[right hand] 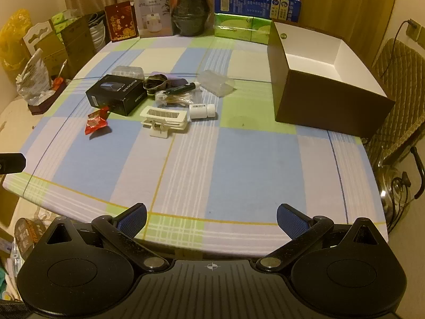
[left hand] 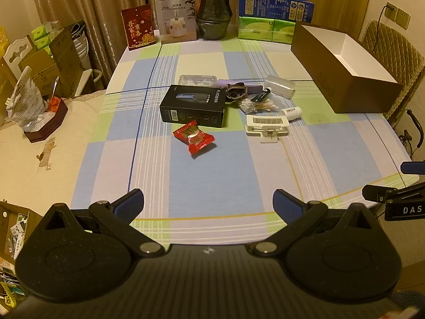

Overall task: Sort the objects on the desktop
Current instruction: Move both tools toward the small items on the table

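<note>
Sorting not started: brown box (right hand: 329,98) empty, clutter incl. black carton (left hand: 192,106) piled left of it; left gripper (left hand: 208,203) and right gripper (right hand: 211,216) wide, empty.

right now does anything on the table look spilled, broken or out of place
Nothing looks spilled or broken. The small items just lie in a loose jumble mid-table: a red candy wrapper apart from the black box, and a white bottle on its side. The open cardboard box looks empty as far as can be seen.
</note>
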A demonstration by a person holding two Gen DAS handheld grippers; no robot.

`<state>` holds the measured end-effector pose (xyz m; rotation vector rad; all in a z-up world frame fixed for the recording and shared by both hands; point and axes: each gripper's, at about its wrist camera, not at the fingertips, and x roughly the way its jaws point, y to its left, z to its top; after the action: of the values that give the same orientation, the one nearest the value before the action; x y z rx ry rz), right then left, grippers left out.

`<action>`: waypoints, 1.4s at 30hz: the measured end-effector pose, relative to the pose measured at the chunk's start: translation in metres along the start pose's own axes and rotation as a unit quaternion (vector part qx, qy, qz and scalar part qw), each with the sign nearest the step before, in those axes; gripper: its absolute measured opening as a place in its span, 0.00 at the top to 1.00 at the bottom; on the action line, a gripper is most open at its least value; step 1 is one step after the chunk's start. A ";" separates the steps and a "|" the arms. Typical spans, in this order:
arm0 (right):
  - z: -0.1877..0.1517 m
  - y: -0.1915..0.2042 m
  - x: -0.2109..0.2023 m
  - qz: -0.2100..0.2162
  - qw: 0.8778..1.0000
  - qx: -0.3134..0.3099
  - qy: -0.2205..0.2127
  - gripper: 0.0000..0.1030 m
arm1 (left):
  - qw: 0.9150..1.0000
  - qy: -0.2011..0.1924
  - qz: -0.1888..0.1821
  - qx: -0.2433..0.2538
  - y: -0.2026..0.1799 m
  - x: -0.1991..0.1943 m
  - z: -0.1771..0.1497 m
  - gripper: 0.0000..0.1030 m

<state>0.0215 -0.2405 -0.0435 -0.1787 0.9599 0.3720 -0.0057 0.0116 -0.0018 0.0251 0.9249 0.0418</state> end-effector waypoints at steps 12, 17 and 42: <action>-0.001 -0.002 0.001 -0.003 1.000 0.003 -0.001 0.02 | 1.000 0.001 0.001 -0.001 -0.003 0.003 0.001 0.01; 0.001 -0.003 0.003 -0.004 1.000 0.004 0.000 0.02 | 1.000 0.004 -0.001 0.002 -0.008 0.008 0.005 0.01; 0.018 -0.009 0.020 0.001 1.000 0.002 0.007 0.02 | 1.000 0.019 -0.005 -0.005 -0.004 0.031 0.025 0.01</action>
<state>0.0494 -0.2387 -0.0500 -0.1772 0.9755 0.3710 0.0331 0.0090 -0.0114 0.0113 0.9631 0.0377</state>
